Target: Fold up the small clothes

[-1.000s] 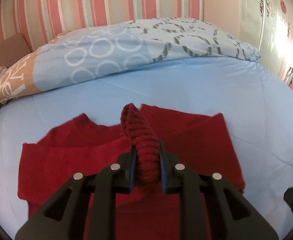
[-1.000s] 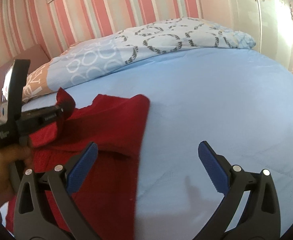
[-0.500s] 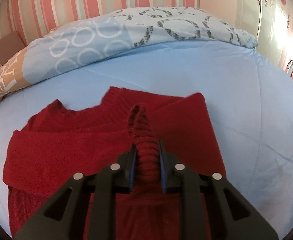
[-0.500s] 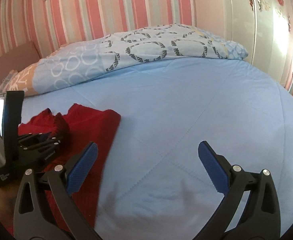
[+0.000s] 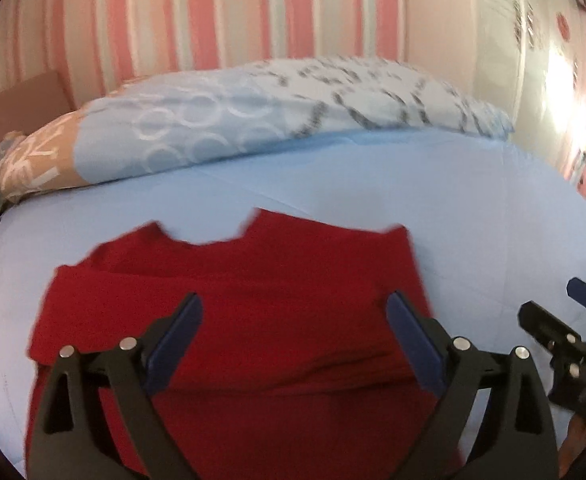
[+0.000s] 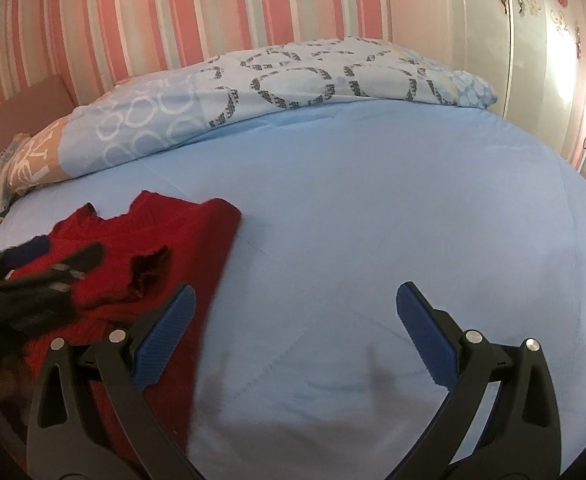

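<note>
A small red knit sweater point(image 5: 253, 304) lies flat on the light blue bed sheet point(image 5: 453, 216), with a sleeve folded across its body. My left gripper point(image 5: 293, 340) is open and empty just above the sweater. In the right wrist view the sweater point(image 6: 189, 236) lies at the left, with the sleeve cuff point(image 6: 149, 270) resting on it. My right gripper point(image 6: 293, 336) is open and empty over bare sheet point(image 6: 373, 220), right of the sweater. The left gripper point(image 6: 49, 260) shows blurred at the left edge there.
A folded patterned blue and tan duvet point(image 5: 253, 120) lies along the far side of the bed, below a pink striped wall point(image 5: 221, 12). A white wardrobe point(image 6: 533, 40) stands at the right. My right gripper shows at the right edge of the left wrist view point(image 5: 573, 332).
My left gripper has opened and let go of the sleeve cuff, which now lies on the sweater. The right gripper stayed open and moved little.
</note>
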{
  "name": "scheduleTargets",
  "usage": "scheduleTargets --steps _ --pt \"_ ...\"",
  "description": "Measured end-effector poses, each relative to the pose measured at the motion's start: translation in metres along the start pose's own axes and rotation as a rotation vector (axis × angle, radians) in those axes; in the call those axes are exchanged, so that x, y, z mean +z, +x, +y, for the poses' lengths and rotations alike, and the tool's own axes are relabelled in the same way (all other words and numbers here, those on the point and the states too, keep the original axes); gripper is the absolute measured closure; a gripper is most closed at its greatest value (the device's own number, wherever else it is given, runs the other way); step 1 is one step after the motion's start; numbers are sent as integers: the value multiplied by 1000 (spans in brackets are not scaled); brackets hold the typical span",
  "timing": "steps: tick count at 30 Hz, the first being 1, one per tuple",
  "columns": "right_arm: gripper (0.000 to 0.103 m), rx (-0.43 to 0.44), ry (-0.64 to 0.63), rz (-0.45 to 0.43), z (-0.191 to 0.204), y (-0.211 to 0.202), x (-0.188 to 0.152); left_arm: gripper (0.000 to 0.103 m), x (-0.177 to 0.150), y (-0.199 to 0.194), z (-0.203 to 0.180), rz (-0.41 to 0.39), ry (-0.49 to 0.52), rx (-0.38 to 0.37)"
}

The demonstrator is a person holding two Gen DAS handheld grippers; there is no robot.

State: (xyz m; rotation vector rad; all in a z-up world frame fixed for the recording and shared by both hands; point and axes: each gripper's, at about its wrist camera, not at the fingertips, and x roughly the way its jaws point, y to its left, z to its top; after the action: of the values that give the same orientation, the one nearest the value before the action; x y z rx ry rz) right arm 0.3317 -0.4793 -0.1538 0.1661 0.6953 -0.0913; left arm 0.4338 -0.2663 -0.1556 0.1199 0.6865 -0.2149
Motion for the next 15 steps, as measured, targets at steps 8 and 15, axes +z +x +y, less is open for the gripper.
scheduleTargets --steps 8,15 --pt "3 80 -92 -3 64 13 14 8 -10 1 110 15 -75 151" --pt "34 68 -203 113 127 60 10 8 -21 20 186 56 -107 253"
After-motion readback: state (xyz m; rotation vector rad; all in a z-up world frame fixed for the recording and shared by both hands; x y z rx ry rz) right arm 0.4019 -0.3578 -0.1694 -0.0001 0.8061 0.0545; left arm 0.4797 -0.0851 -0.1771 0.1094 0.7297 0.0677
